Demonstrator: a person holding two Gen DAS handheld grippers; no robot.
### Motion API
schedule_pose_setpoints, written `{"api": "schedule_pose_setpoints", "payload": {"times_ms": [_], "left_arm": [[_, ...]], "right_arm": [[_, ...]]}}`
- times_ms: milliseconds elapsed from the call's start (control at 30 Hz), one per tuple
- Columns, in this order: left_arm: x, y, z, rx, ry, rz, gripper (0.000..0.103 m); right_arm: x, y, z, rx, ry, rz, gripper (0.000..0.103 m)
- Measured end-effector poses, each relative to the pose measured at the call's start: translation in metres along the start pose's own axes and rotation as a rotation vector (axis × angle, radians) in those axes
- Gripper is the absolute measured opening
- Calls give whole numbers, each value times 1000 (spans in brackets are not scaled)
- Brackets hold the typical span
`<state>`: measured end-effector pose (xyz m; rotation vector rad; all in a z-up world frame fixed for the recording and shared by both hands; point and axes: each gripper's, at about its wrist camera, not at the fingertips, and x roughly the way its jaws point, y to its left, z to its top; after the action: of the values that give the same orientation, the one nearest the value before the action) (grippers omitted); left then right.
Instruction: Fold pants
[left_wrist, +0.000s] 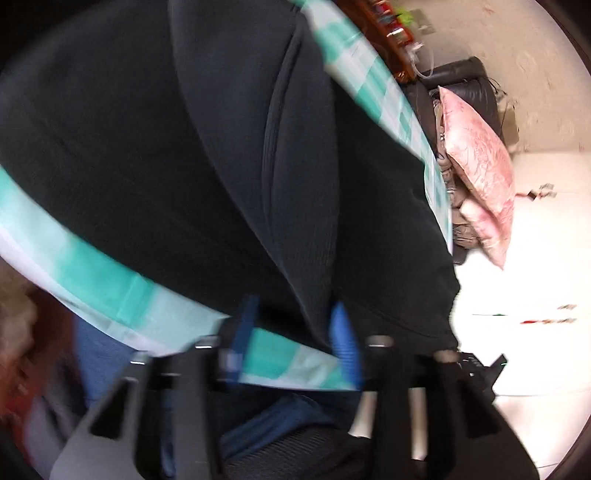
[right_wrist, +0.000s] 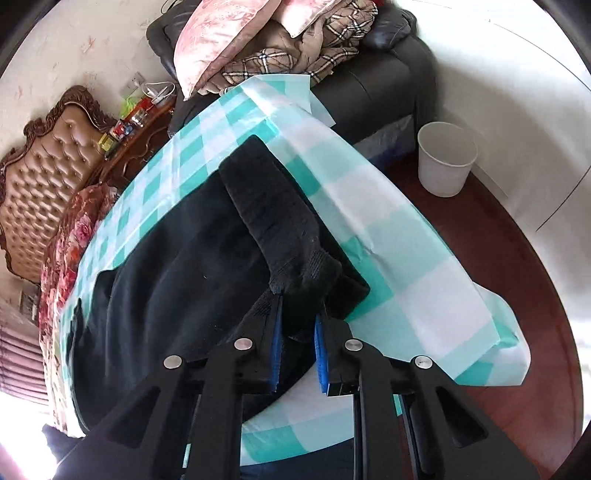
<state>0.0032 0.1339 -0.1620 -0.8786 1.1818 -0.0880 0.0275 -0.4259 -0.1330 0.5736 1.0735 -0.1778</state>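
Note:
Black pants (right_wrist: 177, 258) lie spread on a table under a teal-and-white checked cloth (right_wrist: 388, 236). My right gripper (right_wrist: 299, 314) is shut on the ribbed waistband (right_wrist: 295, 266) near the table's front edge, the cloth bunched between the blue pads. In the blurred left wrist view the pants (left_wrist: 184, 147) fill most of the frame. My left gripper (left_wrist: 295, 321) is at their near edge with its blue pads (left_wrist: 345, 332) apart and black fabric hanging between them. The checked cloth (left_wrist: 110, 284) shows beneath.
A dark sofa (right_wrist: 388, 74) with a pink pillow (right_wrist: 218, 40) and plaid blanket stands behind the table. A white bin (right_wrist: 445, 158) is on the red-brown floor at right. A tufted headboard (right_wrist: 48, 155) and cluttered side table are at left.

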Motion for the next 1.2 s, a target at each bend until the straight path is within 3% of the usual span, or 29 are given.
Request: {"api": "schedule_pose_setpoints", "payload": {"times_ms": [67, 133, 200, 267, 333, 367, 433, 500, 533, 600, 667, 733, 867, 933, 1000, 1067, 1167, 1200], "left_arm": [[-21, -18, 14, 104, -84, 81, 53], [-37, -45, 41, 232, -187, 192, 64], [-35, -75, 74, 368, -250, 296, 67], [-17, -101, 118, 433, -297, 443, 67], [7, -117, 154, 457, -277, 517, 67], [22, -121, 173, 458, -258, 568, 67], [60, -127, 212, 465, -197, 681, 67], [96, -117, 245, 422, -112, 773, 64], [107, -110, 257, 394, -89, 814, 57], [126, -100, 269, 370, -38, 845, 50], [127, -97, 270, 387, -39, 865, 31], [121, -94, 271, 399, -33, 833, 9], [28, -92, 263, 320, -202, 605, 8], [-49, -69, 239, 240, -335, 455, 8], [-111, -22, 204, 132, -433, 392, 8], [-149, 34, 168, 21, -485, 349, 8], [-166, 132, 121, -151, -467, 319, 8], [-163, 163, 108, -214, -441, 269, 10]], "right_arm": [[1, 3, -1, -32, -6, -17, 17], [5, 6, -3, -51, -12, -47, 17], [7, 9, -5, -75, -22, -76, 17], [7, 16, -5, -103, -23, -107, 20], [8, 19, -4, -117, -22, -132, 28], [10, 20, -4, -121, -23, -150, 44], [12, 21, -5, -129, -34, -193, 61], [16, 19, -5, -122, -24, -169, 61], [17, 18, -5, -118, -23, -162, 61], [17, 19, -7, -129, -23, -154, 48], [18, 21, -7, -149, -23, -155, 34], [19, 26, -7, -167, -24, -147, 27], [12, 23, -5, -139, -32, -113, 22], [12, 22, -6, -135, -32, -112, 22], [14, 23, -8, -134, -32, -121, 22], [14, 25, -6, -133, -30, -125, 22], [15, 26, -2, -133, -18, -123, 22], [16, 26, -1, -133, -13, -124, 22]]}}
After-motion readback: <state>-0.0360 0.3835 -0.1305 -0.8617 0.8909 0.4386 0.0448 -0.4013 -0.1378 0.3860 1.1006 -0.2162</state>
